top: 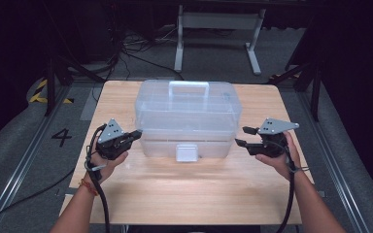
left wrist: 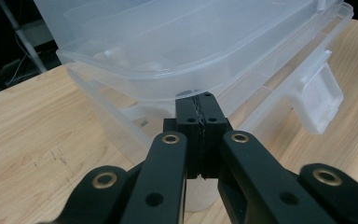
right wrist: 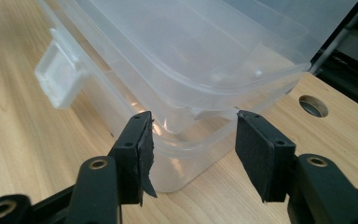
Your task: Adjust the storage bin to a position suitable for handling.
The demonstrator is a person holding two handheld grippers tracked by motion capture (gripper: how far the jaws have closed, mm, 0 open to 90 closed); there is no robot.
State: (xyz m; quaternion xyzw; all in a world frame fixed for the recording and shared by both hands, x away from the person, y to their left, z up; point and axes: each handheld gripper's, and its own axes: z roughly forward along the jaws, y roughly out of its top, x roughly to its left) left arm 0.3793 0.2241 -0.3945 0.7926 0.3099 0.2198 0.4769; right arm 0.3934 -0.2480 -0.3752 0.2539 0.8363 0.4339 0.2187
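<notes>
Two hand-held grippers flank the clear box — left closed, right parted.

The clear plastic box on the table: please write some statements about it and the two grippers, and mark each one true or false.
1. The clear plastic box stands on the wooden table. True.
2. The left gripper has its jaws wide open. False: they are shut together at the box's corner.
3. The right gripper has open jaws, with nothing pressed between them. True.
4. The box's front latch is red. False: it is whitish and translucent.
5. The handle is on the lid. True.
</notes>
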